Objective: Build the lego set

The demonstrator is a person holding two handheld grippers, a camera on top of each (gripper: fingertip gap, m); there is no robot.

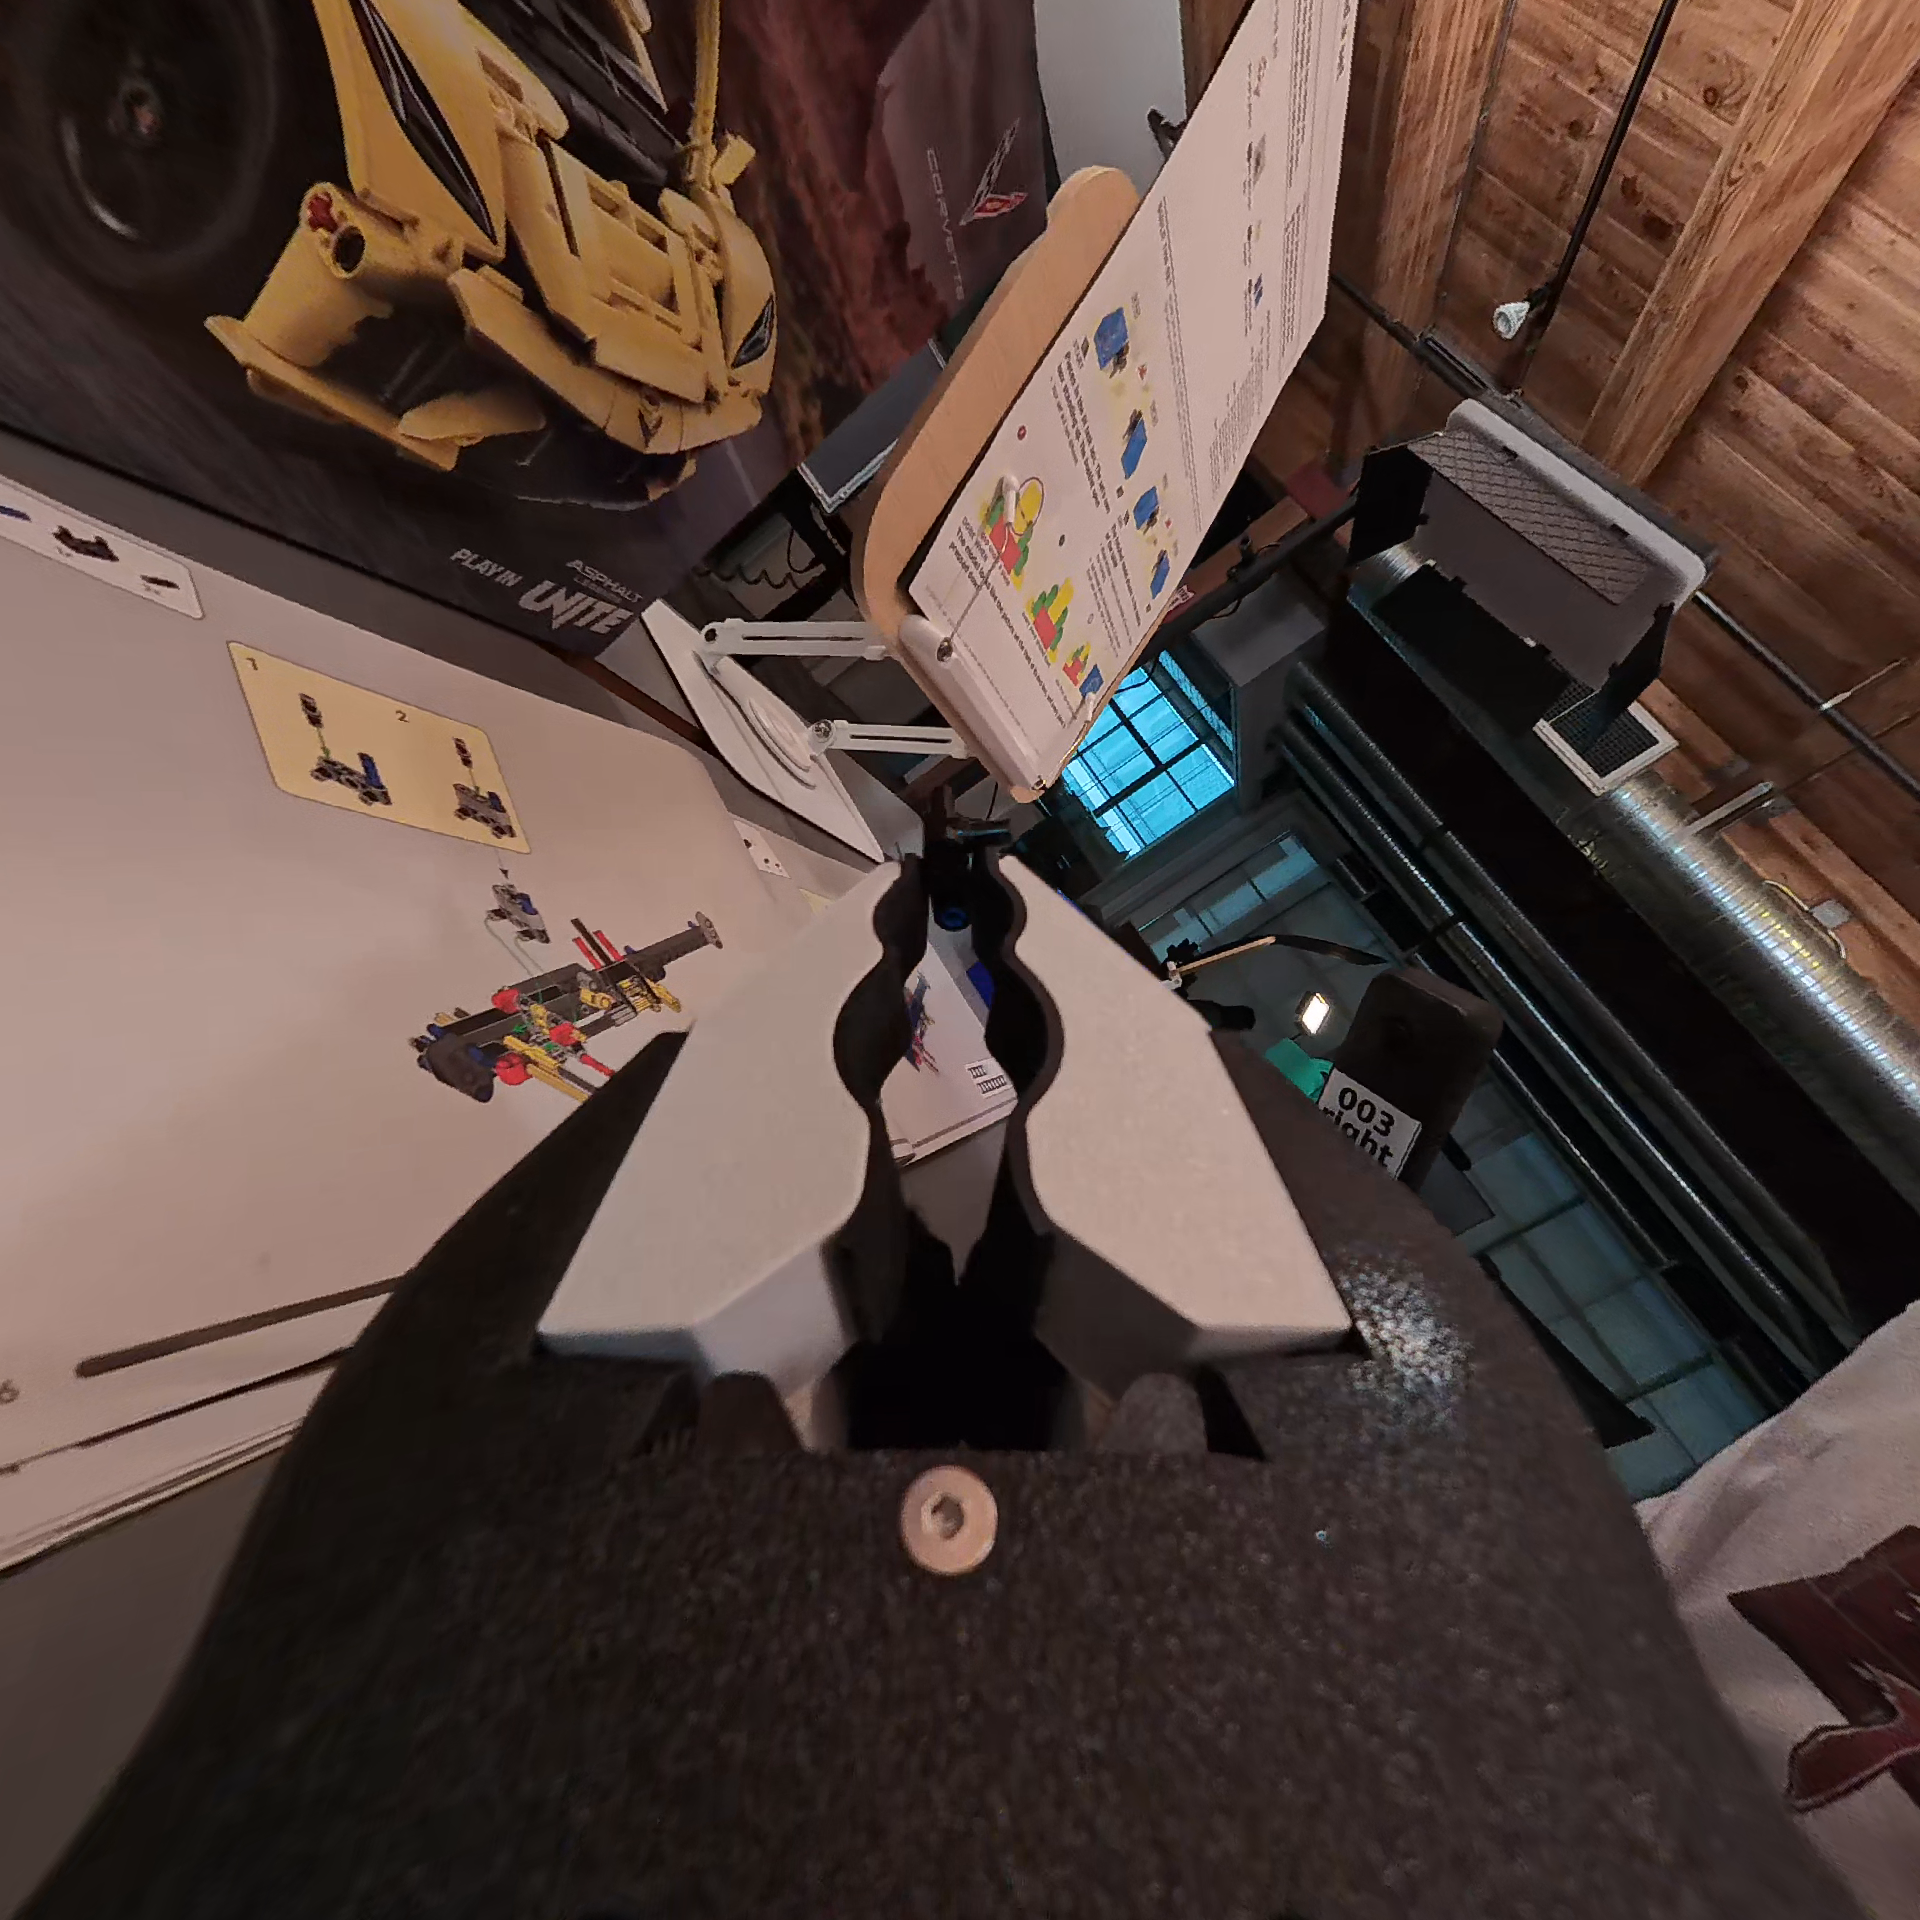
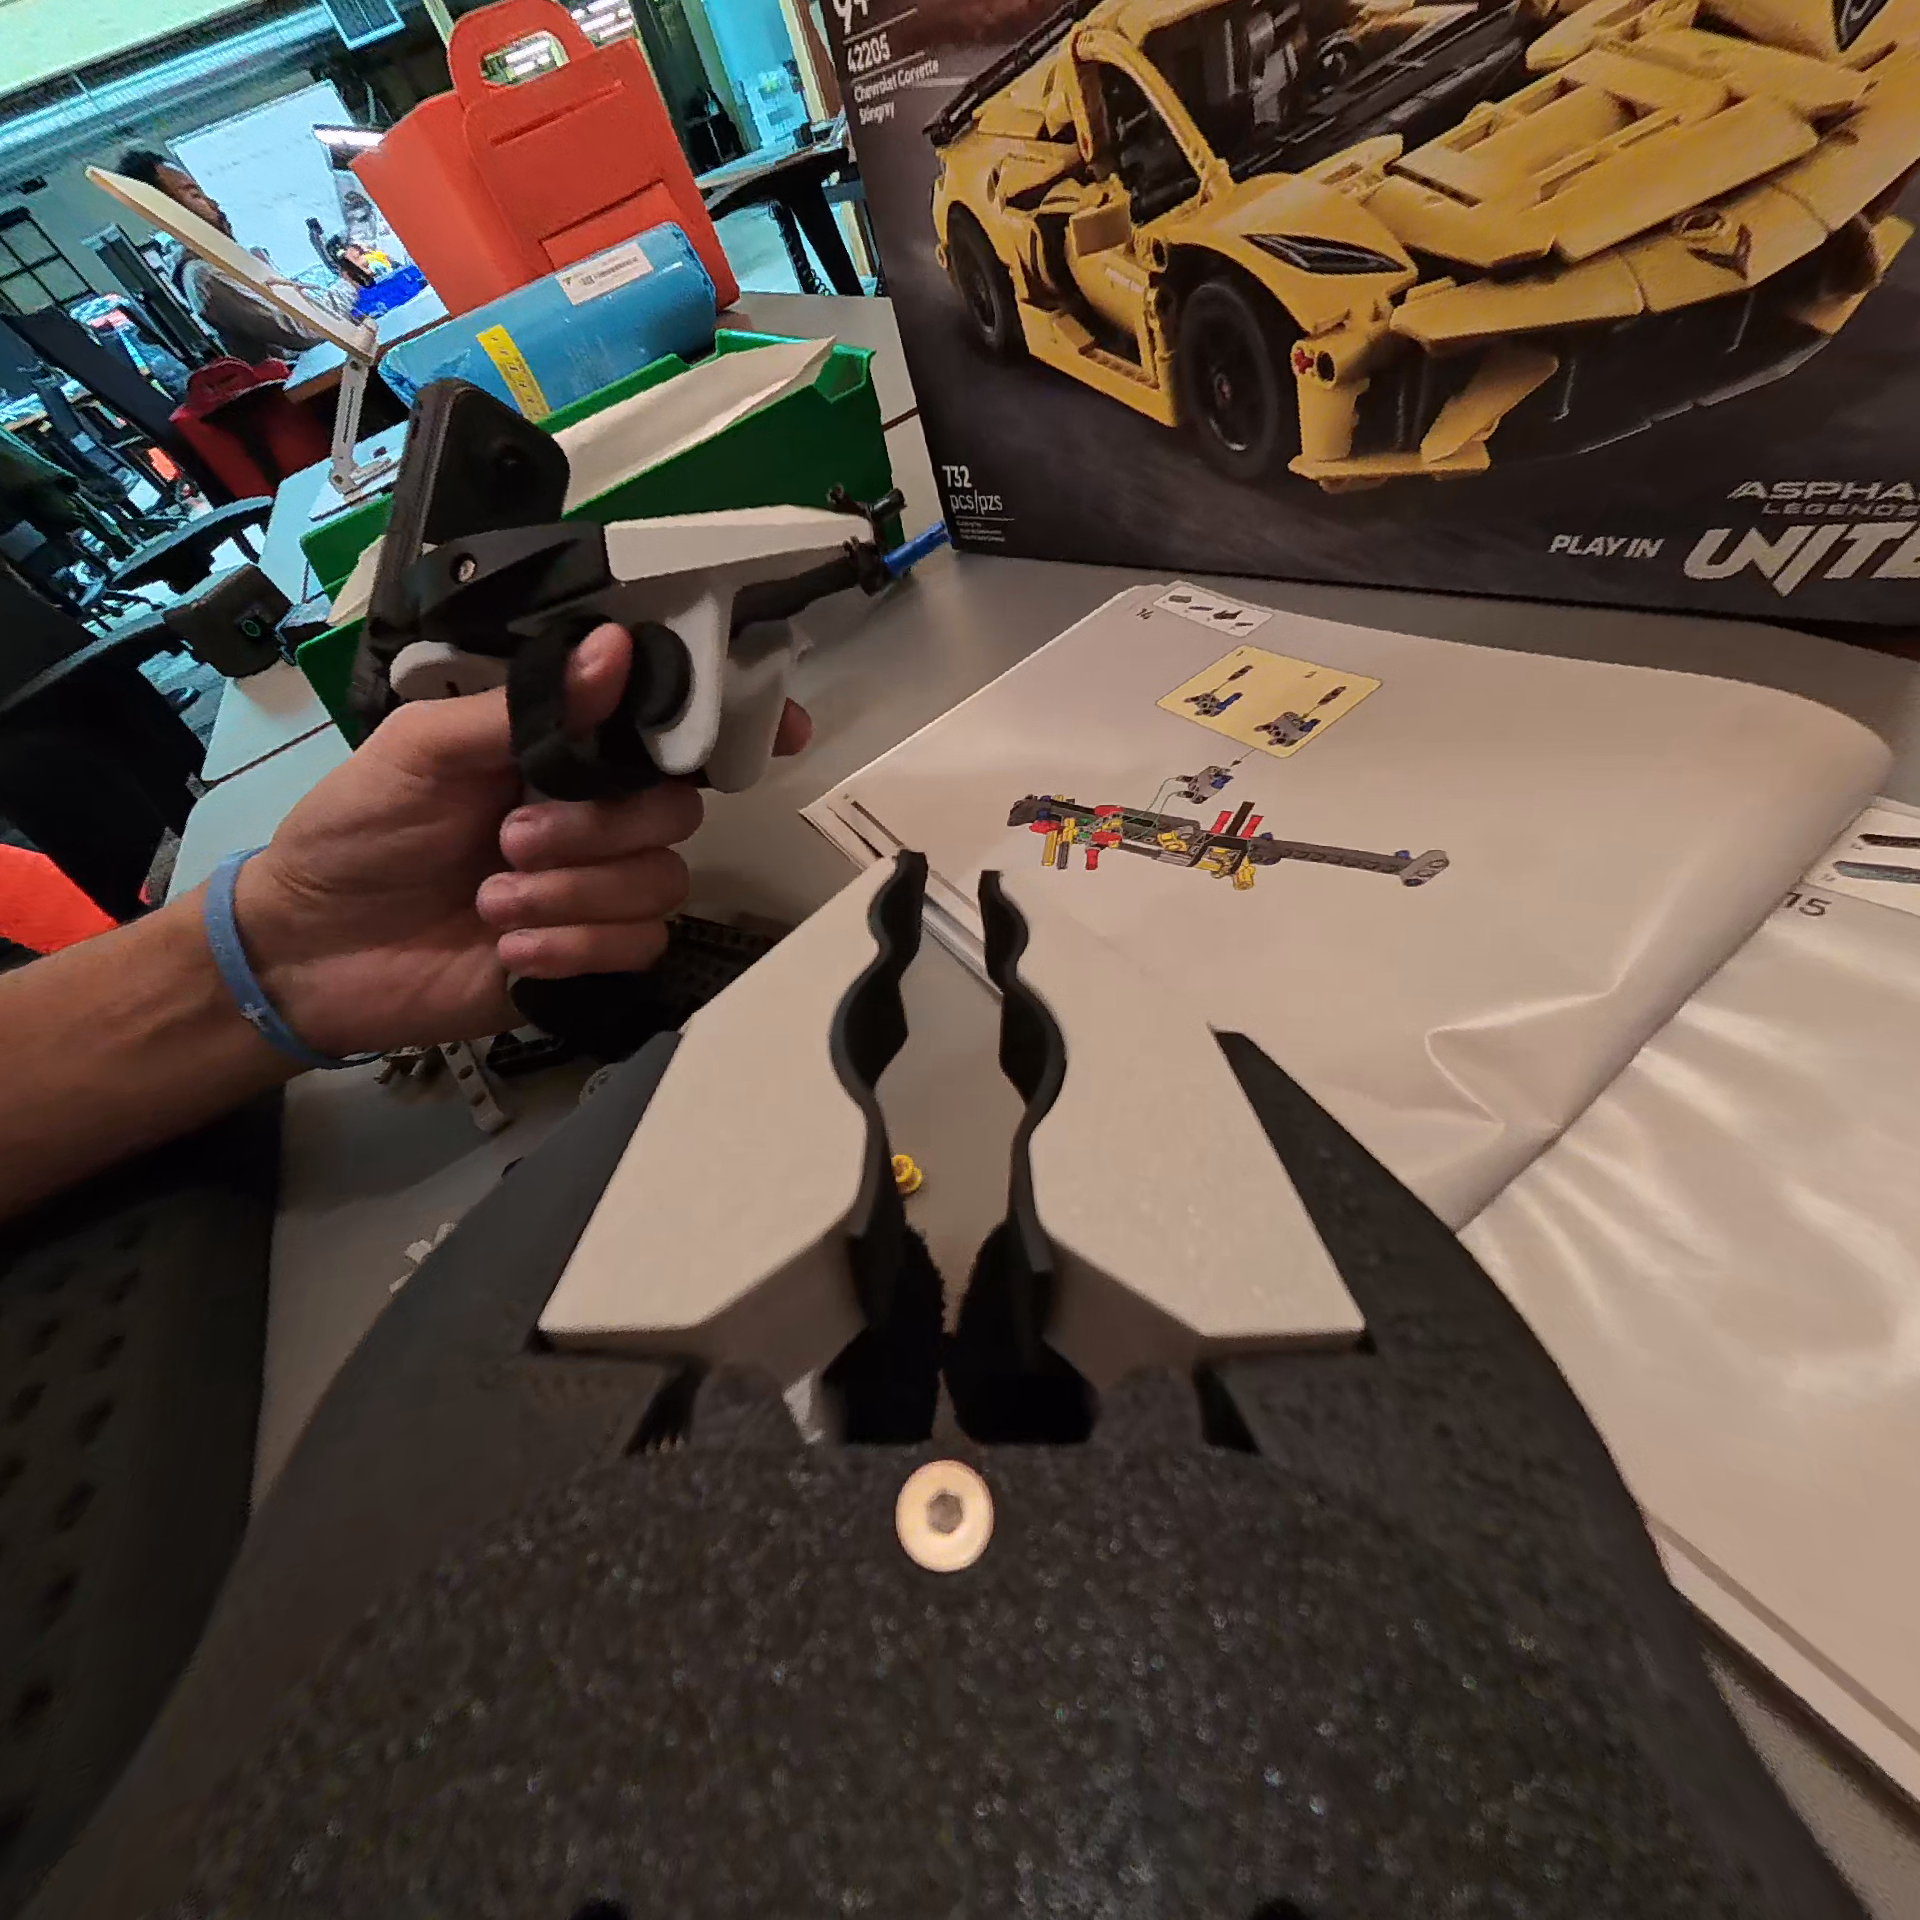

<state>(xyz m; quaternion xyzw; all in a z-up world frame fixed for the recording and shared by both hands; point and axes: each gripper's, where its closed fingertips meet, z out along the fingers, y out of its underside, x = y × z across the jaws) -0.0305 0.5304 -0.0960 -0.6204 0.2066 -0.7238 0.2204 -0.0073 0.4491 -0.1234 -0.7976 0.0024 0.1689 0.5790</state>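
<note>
My left gripper (image 1: 956,873) is raised off the table and shut on a small black lego piece with a blue pin (image 1: 951,899). In the right wrist view a hand holds this gripper (image 2: 868,540) at the left, with the piece's blue pin (image 2: 916,551) sticking out past the tips. My right gripper (image 2: 951,873) is low over the table with its jaws a narrow gap apart and nothing between them. A tiny yellow piece (image 2: 910,1174) lies on the table below it. The open instruction booklet (image 2: 1351,831) lies ahead of it.
The lego box (image 2: 1351,260) with a yellow car stands behind the booklet (image 1: 364,935). A green bin (image 2: 727,457), an orange carrier (image 2: 551,156) and a blue roll (image 2: 582,312) sit at the back left. Loose grey and black lego parts (image 2: 468,1081) lie under the hand. A clipboard stand (image 1: 1091,416) rises nearby. Left tips to right tips: about 9 centimeters.
</note>
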